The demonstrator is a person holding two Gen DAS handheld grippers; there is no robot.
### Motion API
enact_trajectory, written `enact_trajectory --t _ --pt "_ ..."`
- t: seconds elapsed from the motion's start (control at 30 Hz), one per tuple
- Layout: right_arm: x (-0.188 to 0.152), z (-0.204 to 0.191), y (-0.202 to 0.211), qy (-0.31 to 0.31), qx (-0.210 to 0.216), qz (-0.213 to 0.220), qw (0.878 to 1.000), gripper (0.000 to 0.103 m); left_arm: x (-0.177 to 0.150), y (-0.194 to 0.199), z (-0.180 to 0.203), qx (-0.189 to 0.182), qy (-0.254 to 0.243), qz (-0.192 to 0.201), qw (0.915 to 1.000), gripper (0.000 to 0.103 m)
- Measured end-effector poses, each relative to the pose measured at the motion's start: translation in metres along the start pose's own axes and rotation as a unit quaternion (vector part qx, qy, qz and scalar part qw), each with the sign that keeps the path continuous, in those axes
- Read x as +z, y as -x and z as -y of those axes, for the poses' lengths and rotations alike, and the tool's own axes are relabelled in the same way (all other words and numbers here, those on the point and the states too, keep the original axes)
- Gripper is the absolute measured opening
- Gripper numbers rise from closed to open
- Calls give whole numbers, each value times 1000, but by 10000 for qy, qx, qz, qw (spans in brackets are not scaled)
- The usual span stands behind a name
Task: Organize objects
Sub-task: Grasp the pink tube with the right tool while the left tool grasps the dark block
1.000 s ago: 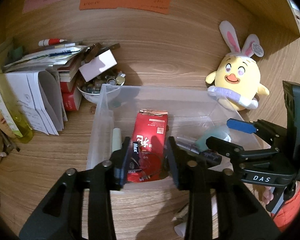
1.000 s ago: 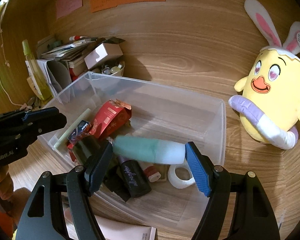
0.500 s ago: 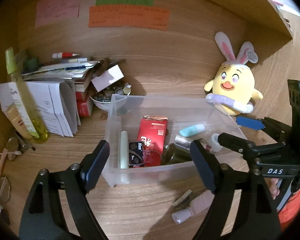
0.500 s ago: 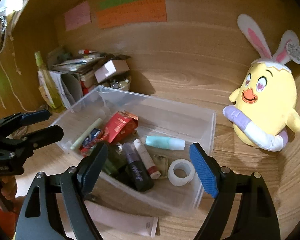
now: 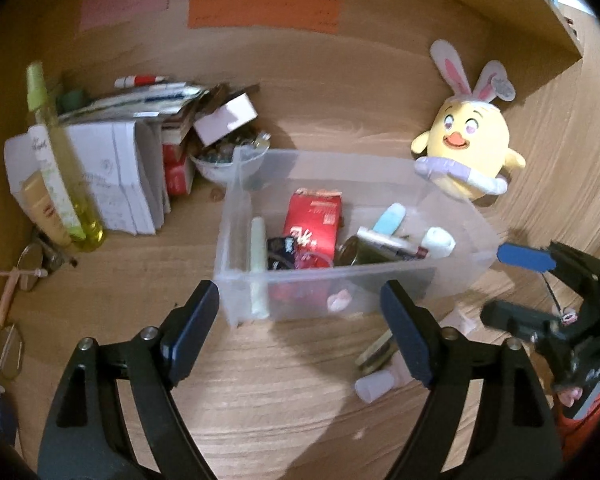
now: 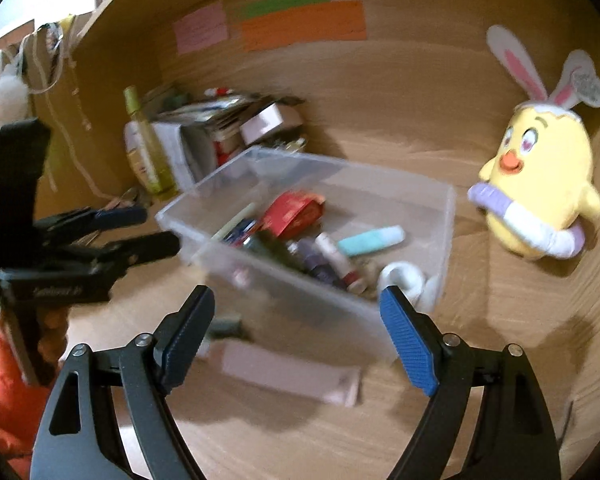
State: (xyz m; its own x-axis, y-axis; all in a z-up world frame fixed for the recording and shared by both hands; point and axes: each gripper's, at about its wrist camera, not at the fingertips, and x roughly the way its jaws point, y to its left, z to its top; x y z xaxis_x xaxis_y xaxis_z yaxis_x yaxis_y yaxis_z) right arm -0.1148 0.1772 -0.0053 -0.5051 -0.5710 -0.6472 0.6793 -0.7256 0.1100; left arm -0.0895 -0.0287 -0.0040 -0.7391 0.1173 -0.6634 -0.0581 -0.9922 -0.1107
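A clear plastic bin (image 5: 456, 204) (image 6: 446, 216) stands on the wooden desk. In it lie a red packet (image 5: 314, 222) (image 6: 294, 214), a pale green stick (image 5: 259, 256), a small black box (image 5: 280, 250), a teal tube (image 5: 389, 217) (image 6: 370, 237), a white tape roll (image 5: 439, 242) (image 6: 404, 278) and dark tubes (image 6: 320, 268). My left gripper (image 5: 300, 334) is open and empty, just in front of the bin's near wall. My right gripper (image 6: 298, 340) is also open and empty, pulled back from the bin. It shows at the right edge of the left wrist view (image 5: 516, 284).
A yellow bunny-eared plush (image 5: 468, 152) (image 6: 540, 184) sits right of the bin. Books, papers, a bowl of small items (image 5: 230, 156) and a yellow-green bottle (image 5: 60, 168) crowd the back left. A pale flat box (image 6: 292, 372) and small tubes (image 5: 376, 384) lie in front of the bin.
Both grippers opened, the left leaving the black box and the right the teal tube inside the bin. Both then pulled back out of the bin toward the desk's front.
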Motion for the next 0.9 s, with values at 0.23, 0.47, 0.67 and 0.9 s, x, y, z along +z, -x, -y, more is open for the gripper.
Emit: enact_trajectory --t 0.23,0.47,0.67,0.9 --pt "-26 -24 -30 488 99 -621 9968 83 -20 1 -17 91 167 -211 9996 83" --pt "-34 -38 -67 923 193 -1206 9882 83 -34 -1 -29 55 334 -368 9987 83" --pt "-29 -45 -87 1273 144 -1434 9813 83 -39 -7 -25 -115 339 -481 9982 83" --pt "-36 -45 -80 1240 305 -1510 9802 82 -37 -17 -6 -380 103 -623 9973 83"
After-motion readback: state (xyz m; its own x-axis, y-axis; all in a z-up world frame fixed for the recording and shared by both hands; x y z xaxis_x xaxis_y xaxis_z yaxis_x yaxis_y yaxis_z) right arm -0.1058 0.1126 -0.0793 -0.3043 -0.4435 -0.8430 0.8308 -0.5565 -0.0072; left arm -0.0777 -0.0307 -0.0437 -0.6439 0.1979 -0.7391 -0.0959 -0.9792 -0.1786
